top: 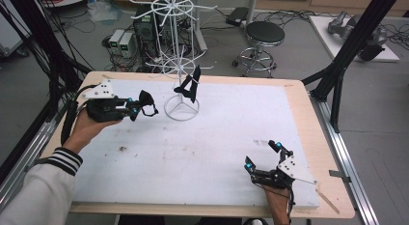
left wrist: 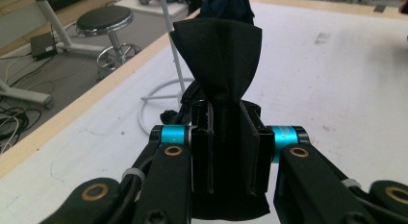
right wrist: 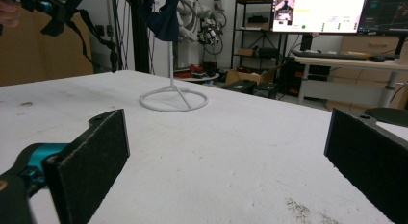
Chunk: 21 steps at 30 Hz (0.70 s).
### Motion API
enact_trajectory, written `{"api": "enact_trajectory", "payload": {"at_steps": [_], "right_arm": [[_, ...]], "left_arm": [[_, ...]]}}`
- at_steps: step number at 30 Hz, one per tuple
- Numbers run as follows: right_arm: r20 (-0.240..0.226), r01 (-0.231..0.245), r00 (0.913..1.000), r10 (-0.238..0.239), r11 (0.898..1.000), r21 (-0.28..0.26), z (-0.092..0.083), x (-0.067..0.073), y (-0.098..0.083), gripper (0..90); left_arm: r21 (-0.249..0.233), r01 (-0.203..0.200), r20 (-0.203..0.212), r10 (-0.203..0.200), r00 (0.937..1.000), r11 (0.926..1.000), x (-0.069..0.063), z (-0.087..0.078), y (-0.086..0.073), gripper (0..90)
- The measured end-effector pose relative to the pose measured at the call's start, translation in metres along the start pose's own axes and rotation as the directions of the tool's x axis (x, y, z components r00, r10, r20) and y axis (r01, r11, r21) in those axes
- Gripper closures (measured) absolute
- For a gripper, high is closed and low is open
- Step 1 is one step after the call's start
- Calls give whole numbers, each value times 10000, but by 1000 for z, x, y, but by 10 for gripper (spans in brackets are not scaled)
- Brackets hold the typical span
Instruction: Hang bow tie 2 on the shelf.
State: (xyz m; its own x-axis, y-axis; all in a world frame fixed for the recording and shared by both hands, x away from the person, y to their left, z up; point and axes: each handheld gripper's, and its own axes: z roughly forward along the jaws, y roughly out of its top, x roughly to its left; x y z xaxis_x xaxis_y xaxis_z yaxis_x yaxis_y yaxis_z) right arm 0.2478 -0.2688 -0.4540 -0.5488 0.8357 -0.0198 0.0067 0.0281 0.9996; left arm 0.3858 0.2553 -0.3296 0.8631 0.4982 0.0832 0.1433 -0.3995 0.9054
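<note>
My left gripper [top: 132, 112] is raised above the table's far left and is shut on a black bow tie [top: 146, 101] whose thin strap dangles toward the rack. In the left gripper view the jaws of my left gripper [left wrist: 226, 137] pinch the bow tie [left wrist: 219, 56] at its middle, and its upper half fans out above them. A white wire rack [top: 182, 108] stands just right of it, and a second dark bow tie [top: 190, 87] hangs on a low hook. My right gripper [top: 263, 155] rests near the front right, open with nothing between its pads [right wrist: 91, 161].
The white board [top: 212, 152] covers most of the wooden table. The rack's ring base [right wrist: 173, 100] and thin pole stand at the far middle, with many bare hooks higher up. A stool [top: 263, 34], computers and cables sit on the floor beyond the far edge.
</note>
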Motion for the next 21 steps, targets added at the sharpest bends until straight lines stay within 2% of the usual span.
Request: {"api": "enact_trajectory", "payload": {"at_steps": [8, 21], "right_arm": [[5, 52, 10000, -52, 10000, -38, 0, 0, 0, 10], [4, -33, 10000, 34, 10000, -75, -1, 0, 0, 10]], "left_arm": [[-460, 329, -102, -334, 9994, 9984, 1, -3, 2, 765], [-1049, 598, -639, -667, 9957, 9927, 5, -11, 12, 765]]}}
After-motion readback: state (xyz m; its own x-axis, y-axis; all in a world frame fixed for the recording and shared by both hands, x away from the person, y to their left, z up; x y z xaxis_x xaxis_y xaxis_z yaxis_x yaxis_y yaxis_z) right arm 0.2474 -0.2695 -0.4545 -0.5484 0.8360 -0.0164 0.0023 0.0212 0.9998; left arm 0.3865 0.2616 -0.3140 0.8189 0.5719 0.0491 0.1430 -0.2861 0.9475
